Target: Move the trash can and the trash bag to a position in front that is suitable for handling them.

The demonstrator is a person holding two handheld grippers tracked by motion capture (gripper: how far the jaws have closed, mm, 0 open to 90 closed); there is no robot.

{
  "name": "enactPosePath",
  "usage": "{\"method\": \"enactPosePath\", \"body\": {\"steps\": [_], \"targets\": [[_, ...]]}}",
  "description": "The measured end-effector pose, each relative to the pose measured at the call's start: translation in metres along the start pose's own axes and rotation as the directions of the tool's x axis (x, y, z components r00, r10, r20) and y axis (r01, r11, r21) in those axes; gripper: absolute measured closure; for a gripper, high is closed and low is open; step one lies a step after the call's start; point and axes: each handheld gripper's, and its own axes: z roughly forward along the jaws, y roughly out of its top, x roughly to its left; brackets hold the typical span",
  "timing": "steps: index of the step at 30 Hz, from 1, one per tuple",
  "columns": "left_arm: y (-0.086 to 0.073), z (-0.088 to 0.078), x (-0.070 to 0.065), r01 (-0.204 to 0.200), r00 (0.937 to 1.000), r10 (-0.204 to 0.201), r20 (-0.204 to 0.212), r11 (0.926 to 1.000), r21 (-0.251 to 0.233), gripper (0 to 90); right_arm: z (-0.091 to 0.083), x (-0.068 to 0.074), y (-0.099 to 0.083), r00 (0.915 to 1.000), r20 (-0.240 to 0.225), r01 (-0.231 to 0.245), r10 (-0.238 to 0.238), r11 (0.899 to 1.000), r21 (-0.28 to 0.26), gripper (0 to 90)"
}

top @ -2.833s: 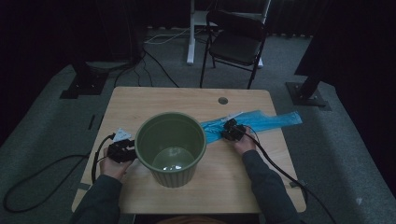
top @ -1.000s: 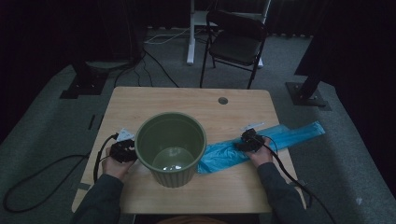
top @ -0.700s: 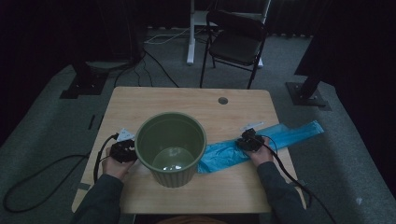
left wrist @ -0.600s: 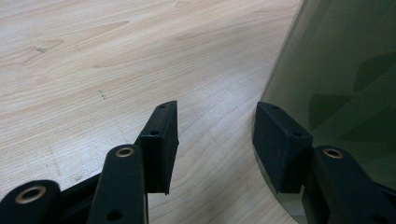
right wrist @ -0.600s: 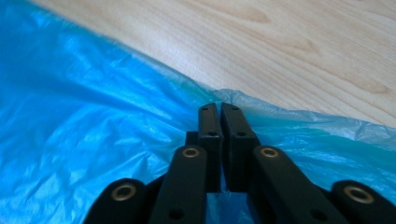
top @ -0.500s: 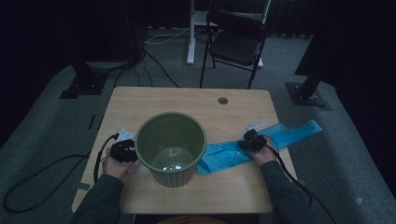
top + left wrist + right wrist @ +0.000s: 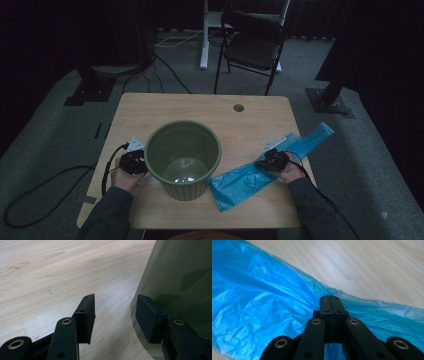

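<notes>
High view: right gripper (image 7: 267, 162) jaws pinched together, seemingly on the blue bag (image 7: 250, 177) lying right of green bucket (image 7: 182, 157) on surface (image 7: 200, 107); left gripper (image 7: 132, 162) jaws wide, one touching bucket's left wall.

Both forearms in from below, sleeves dark. Left gripper (image 7: 133, 161) low at the table, jaws parted, one pad (image 7: 86, 312) free, the other pad (image 7: 147, 317) against a curved wall. Right gripper (image 7: 271, 161) low too, jaws just closed, pressed together on thin film between the pads.
</notes>
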Motion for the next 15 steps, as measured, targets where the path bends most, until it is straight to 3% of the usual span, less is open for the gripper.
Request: {"method": "enactPosePath", "body": {"steps": [3,4,10,14,15], "targets": [[0.000,0.000,0.000,0.000,1.0000,0.000,0.000,1.0000,0.000,50.3,0.000,0.003,0.000,0.9998,-0.011,0.019,-0.019,1.000,-0.001,89.9],[-0.001,-0.002,0.000,0.009,1.0000,-0.009,-0.001,1.0000,-0.004,50.1,0.001,0.011,0.001,0.9985,-0.027,0.048,-0.048,0.999,0.003,89.8],[-0.002,-0.011,-0.003,0.010,0.9999,-0.010,-0.004,0.9999,-0.014,49.8,0.004,0.027,0.005,0.9922,-0.052,0.114,-0.113,0.993,0.010,89.6],[-0.004,-0.014,-0.005,0.011,0.9999,-0.011,0.000,0.9998,-0.019,49.5,0.006,0.033,0.008,0.9906,-0.049,0.128,-0.128,0.992,0.016,86.9],[-0.005,-0.017,-0.006,0.005,1.0000,-0.005,0.002,0.9998,-0.018,49.5,0.006,0.034,0.009,0.9915,-0.044,0.123,-0.123,0.992,0.013,82.2]]}}
